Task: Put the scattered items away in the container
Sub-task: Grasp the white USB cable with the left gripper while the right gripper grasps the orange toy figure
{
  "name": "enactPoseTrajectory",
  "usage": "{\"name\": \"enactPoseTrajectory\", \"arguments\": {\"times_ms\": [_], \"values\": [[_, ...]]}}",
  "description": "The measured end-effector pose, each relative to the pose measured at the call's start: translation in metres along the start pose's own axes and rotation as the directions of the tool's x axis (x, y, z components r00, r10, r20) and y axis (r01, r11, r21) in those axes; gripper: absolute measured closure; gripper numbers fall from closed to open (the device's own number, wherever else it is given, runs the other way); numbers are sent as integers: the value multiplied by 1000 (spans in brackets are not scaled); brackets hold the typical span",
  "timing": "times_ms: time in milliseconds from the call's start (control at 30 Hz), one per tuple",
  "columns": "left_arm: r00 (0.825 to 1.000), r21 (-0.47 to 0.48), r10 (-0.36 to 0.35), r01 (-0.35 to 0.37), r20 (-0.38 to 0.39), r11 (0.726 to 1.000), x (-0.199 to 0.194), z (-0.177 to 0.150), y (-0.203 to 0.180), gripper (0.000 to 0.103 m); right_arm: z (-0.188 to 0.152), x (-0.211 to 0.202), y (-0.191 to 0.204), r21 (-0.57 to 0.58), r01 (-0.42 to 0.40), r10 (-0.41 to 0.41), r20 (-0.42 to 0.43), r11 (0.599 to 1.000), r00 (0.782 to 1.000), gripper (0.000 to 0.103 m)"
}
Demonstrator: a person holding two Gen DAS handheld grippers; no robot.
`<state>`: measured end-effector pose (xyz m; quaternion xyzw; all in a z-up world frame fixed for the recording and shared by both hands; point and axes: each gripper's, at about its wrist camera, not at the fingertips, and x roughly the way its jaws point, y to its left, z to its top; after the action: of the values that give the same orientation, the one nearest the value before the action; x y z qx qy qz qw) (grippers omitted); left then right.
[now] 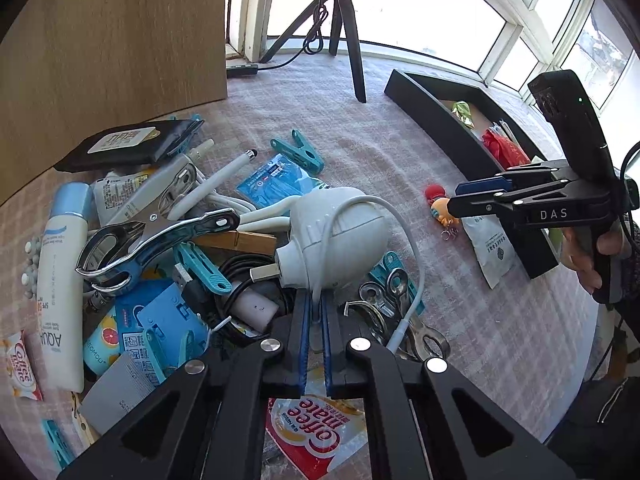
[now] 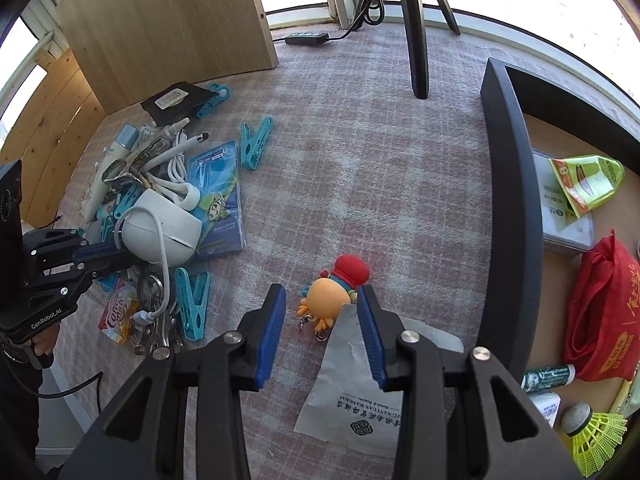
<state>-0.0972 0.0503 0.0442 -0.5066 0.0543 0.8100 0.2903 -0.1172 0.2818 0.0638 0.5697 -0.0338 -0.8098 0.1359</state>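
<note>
My left gripper [image 1: 316, 308] is shut on a white rounded charger [image 1: 336, 236] with a white cable, held just above a heap of scattered items [image 1: 160, 248]; it also shows in the right wrist view [image 2: 160, 232]. My right gripper [image 2: 322, 312] is open and empty, low over the cloth, with an orange-and-red toy keychain [image 2: 332, 292] between its fingertips and a white sachet [image 2: 352, 392] under it. The black-walled container [image 2: 508, 200] stands to the right and holds a red bag [image 2: 600, 320], a green packet [image 2: 584, 180] and a yellow shuttlecock [image 2: 592, 436].
The heap holds teal clothes pegs [image 1: 298, 150], a metal clip [image 1: 152, 240], a sunscreen tube [image 1: 60, 280], cables, sachets and a Coffee mate packet [image 1: 316, 436]. A wooden box [image 2: 168, 24] stands at the back left. Tripod legs [image 2: 416, 40] rise behind the checked cloth.
</note>
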Motion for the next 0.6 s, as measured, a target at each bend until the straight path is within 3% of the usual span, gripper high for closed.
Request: {"name": "enactPoseTrajectory", "arguments": {"times_ms": [233, 300, 400, 600], "values": [[1000, -6, 2, -2, 18, 1000, -5, -1, 0, 98, 7, 18, -3, 14, 43, -42, -38, 999, 998, 66], [1000, -8, 3, -2, 20, 1000, -6, 0, 1, 98, 9, 22, -3, 17, 32, -32, -42, 999, 999, 67], [1000, -21, 1, -1, 28, 1000, -7, -1, 1, 98, 7, 18, -2, 27, -5, 6, -23, 1000, 1000, 77], [997, -26, 2, 0, 72, 1000, -28, -1, -4, 99, 4, -3, -2, 50, -63, 61, 50, 997, 997, 77]]}}
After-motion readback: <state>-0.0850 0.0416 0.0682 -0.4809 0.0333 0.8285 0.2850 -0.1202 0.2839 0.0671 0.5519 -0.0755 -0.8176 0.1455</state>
